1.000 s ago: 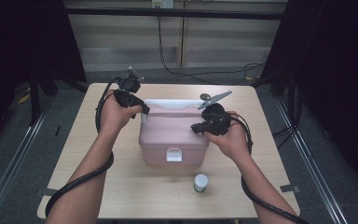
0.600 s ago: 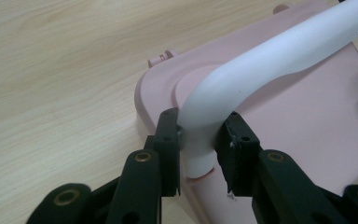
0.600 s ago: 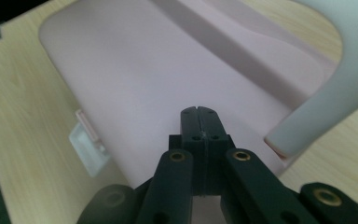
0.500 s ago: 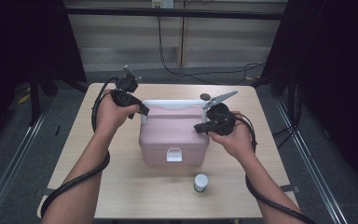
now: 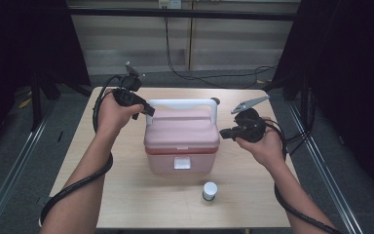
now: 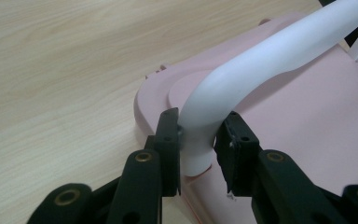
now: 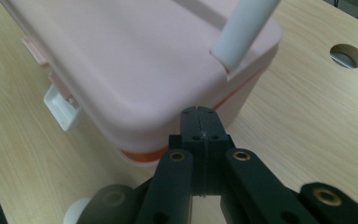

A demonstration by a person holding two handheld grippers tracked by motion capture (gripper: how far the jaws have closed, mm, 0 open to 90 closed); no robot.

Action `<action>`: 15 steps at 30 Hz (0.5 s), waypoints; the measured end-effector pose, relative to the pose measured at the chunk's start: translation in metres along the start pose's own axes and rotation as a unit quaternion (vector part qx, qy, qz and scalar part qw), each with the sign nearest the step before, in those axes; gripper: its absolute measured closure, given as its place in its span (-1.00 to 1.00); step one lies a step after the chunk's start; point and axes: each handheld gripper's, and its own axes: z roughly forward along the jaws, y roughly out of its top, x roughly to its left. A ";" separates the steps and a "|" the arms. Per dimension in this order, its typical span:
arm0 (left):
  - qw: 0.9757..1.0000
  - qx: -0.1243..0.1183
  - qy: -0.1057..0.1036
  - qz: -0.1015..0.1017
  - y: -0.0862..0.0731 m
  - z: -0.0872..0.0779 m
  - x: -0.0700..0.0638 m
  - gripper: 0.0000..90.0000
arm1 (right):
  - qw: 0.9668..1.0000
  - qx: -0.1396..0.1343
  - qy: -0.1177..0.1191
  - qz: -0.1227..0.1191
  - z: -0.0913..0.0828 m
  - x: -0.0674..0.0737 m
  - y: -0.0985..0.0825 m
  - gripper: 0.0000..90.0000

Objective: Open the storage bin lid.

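A pink lidded box (image 5: pixel 181 141) stands mid-table with its white handle (image 5: pixel 182 104) raised upright. My left gripper (image 5: pixel 148 109) is shut on the handle's left end; in the left gripper view both pads (image 6: pixel 170 140) press the handle (image 6: pixel 242 70) just above the pink lid (image 6: pixel 307 121). My right gripper (image 5: pixel 222 133) hovers beside the box's right side, shut with nothing in it. In the right gripper view its closed jaws (image 7: pixel 200 114) point at the box's corner (image 7: pixel 121 56), near the handle's other end (image 7: pixel 244 28).
A small white-capped jar (image 5: pixel 209 190) stands in front of the box, near the table's front edge. The box has a white latch (image 7: pixel 60 105) on its front. A round hole (image 7: pixel 347 55) is in the tabletop behind the box.
My right gripper has moved to the right, off the box's right edge, staying shut. The left gripper keeps its hold on the handle and has not moved.
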 end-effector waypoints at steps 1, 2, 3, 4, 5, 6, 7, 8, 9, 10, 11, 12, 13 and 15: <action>1.000 -0.002 0.001 0.000 0.001 -0.001 0.000 0.57 | 1.000 0.004 0.000 0.003 0.000 -0.001 -0.002 1.00; 1.000 -0.005 0.001 -0.004 0.002 -0.002 0.000 0.57 | 1.000 0.003 0.000 0.004 0.000 -0.003 -0.003 1.00; 1.000 -0.005 0.001 -0.002 0.003 -0.003 0.000 0.57 | 1.000 0.003 -0.002 0.004 0.000 -0.004 -0.005 1.00; 1.000 -0.006 0.002 -0.001 0.005 -0.004 0.000 0.57 | 1.000 0.005 0.000 0.006 0.000 -0.005 -0.006 1.00; 1.000 -0.007 0.002 -0.001 0.006 -0.005 0.000 0.57 | 1.000 0.006 0.003 0.008 0.001 -0.005 -0.007 1.00; 1.000 -0.006 0.003 -0.003 0.007 -0.005 0.000 0.57 | 1.000 0.007 0.003 0.007 0.002 -0.005 -0.008 1.00; 1.000 -0.009 0.002 -0.004 0.007 -0.006 0.000 0.57 | 1.000 0.010 0.005 0.007 0.003 -0.004 -0.009 1.00; 1.000 -0.011 0.003 -0.008 0.008 -0.006 0.001 0.57 | 1.000 0.012 0.008 0.004 0.004 -0.004 -0.009 1.00; 1.000 -0.011 0.001 -0.008 0.008 -0.007 0.001 0.57 | 1.000 0.014 0.009 0.004 0.006 -0.003 -0.010 1.00; 1.000 -0.013 0.001 -0.010 0.009 -0.007 0.001 0.57 | 1.000 0.016 0.010 0.002 0.008 -0.003 -0.010 1.00; 1.000 -0.013 0.001 -0.011 0.009 -0.007 0.001 0.57 | 1.000 0.016 0.012 0.002 0.010 -0.002 -0.010 1.00; 1.000 -0.015 0.003 -0.010 0.009 -0.007 0.001 0.57 | 1.000 0.017 0.013 0.002 0.011 -0.002 -0.011 1.00; 1.000 -0.016 0.003 -0.012 0.009 -0.007 0.001 0.57 | 1.000 0.019 0.017 0.002 0.013 -0.001 -0.011 1.00; 1.000 -0.015 0.004 -0.009 0.010 -0.007 0.001 0.57 | 1.000 0.020 0.019 -0.001 0.017 0.000 -0.011 1.00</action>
